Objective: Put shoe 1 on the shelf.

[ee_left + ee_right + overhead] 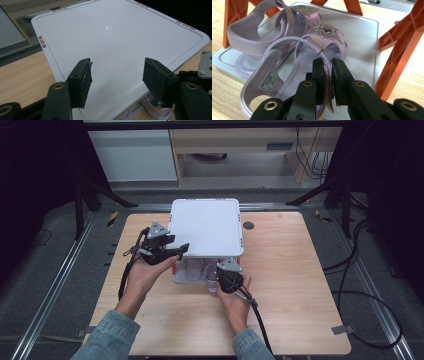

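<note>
A pair of pink sandals with glitter stars lies on the lower white tray [362, 42] of a small two-level rack. My right gripper [329, 72] is shut on the side strap of the near sandal [284, 75], at the tray's front edge; the far sandal [262, 27] lies beside it. In the high view the right gripper [218, 271] reaches under the rack's white top plate [206, 227]. My left gripper [116, 75] hovers over the front left corner of the top plate [112, 40], jaws apart with nothing between them. From above, the left gripper [180, 251] is at the rack's left front.
Orange legs [402, 47] hold up the top plate and flank the sandals. The rack stands at the back middle of a wooden table [300, 285]. Cables trail from both grippers, and more lie on the floor at the right [360, 295].
</note>
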Demonstrator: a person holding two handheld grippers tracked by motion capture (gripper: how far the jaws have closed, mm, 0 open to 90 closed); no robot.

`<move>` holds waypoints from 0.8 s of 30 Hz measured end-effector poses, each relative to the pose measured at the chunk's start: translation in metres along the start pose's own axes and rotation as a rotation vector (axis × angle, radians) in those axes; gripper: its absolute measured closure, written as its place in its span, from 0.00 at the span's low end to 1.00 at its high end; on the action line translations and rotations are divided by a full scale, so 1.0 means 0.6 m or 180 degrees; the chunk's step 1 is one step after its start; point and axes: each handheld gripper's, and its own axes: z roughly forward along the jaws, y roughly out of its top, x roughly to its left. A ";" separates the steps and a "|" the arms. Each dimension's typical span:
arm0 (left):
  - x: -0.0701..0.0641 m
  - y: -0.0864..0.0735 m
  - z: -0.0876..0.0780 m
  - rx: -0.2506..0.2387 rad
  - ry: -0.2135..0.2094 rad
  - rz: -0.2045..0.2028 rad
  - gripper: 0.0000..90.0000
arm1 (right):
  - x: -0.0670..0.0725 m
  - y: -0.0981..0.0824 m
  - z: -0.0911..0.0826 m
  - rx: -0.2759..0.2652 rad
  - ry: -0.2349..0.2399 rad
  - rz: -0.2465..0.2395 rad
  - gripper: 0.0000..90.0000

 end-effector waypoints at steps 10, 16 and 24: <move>0.006 0.002 0.021 0.0042 0.0029 -0.0035 0.54 | -0.001 0.001 0.001 -0.0007 0.0013 0.0002 0.90; 0.006 0.000 0.028 0.0108 0.0041 -0.0018 0.62 | -0.001 0.001 0.001 -0.0047 0.0052 -0.0002 0.85; 0.005 -0.005 0.032 0.0154 0.0017 -0.0101 0.72 | 0.005 0.011 -0.030 -0.0171 0.0113 -0.0042 0.68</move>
